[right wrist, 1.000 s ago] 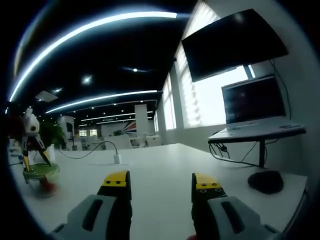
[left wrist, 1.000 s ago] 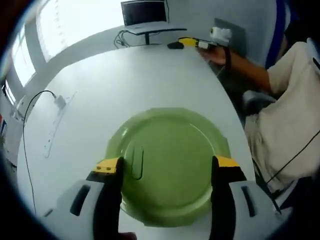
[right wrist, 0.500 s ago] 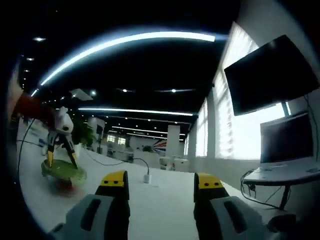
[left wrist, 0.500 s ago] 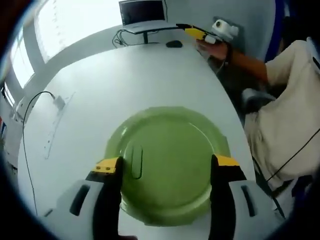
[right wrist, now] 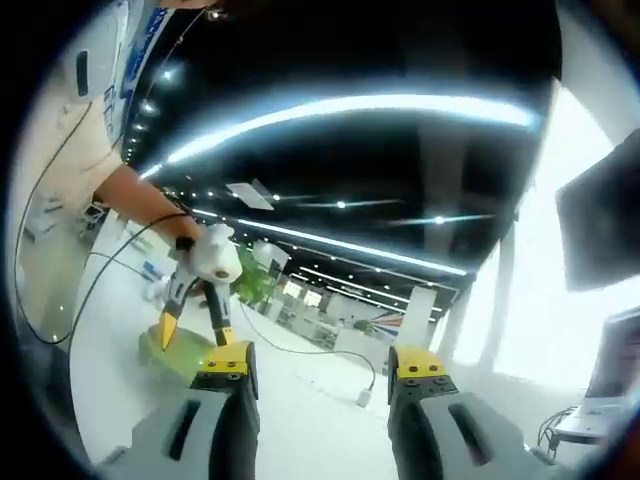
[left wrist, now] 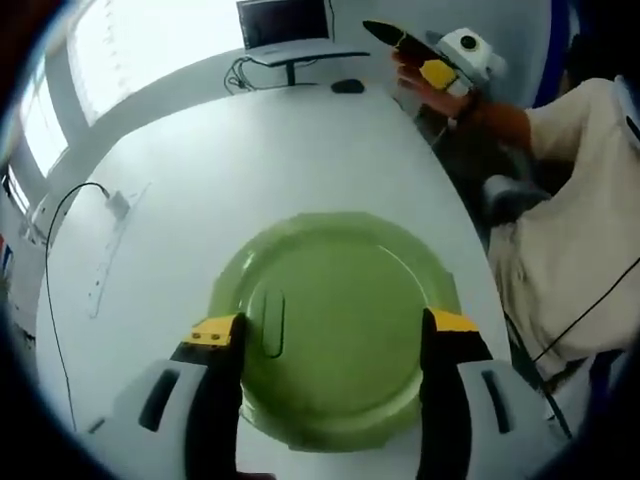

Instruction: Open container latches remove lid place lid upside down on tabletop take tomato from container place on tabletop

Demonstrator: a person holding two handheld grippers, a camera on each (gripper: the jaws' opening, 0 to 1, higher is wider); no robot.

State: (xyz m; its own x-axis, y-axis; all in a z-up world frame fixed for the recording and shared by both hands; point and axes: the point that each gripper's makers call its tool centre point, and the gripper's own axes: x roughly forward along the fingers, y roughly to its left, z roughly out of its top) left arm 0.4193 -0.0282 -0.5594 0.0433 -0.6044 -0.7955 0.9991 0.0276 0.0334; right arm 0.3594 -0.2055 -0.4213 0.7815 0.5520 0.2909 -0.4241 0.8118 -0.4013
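A round green lid (left wrist: pixel 340 290) sits on its container on the white table (left wrist: pixel 250 150), seen from above in the left gripper view. My left gripper (left wrist: pixel 333 328) is open, its yellow-tipped jaws standing at the lid's two sides. In the right gripper view the left gripper (right wrist: pixel 200 275) hangs over the green container (right wrist: pixel 172 347); the tomato is hidden. My right gripper (right wrist: pixel 321 361) is open with nothing between its jaws, raised in the air and tilted up toward the ceiling. The right gripper (left wrist: pixel 430 55) also appears at the table's far right, held in a hand.
A monitor (left wrist: pixel 288 22) and a mouse (left wrist: pixel 348 88) stand at the table's far end. A cable with a plug (left wrist: pixel 118 203) lies at the left. A person in beige (left wrist: pixel 580 230) is at the table's right edge.
My right gripper has risen off the table and tilted upward, so its view has swung toward the ceiling and the person's arm. The left gripper and lid have stayed put.
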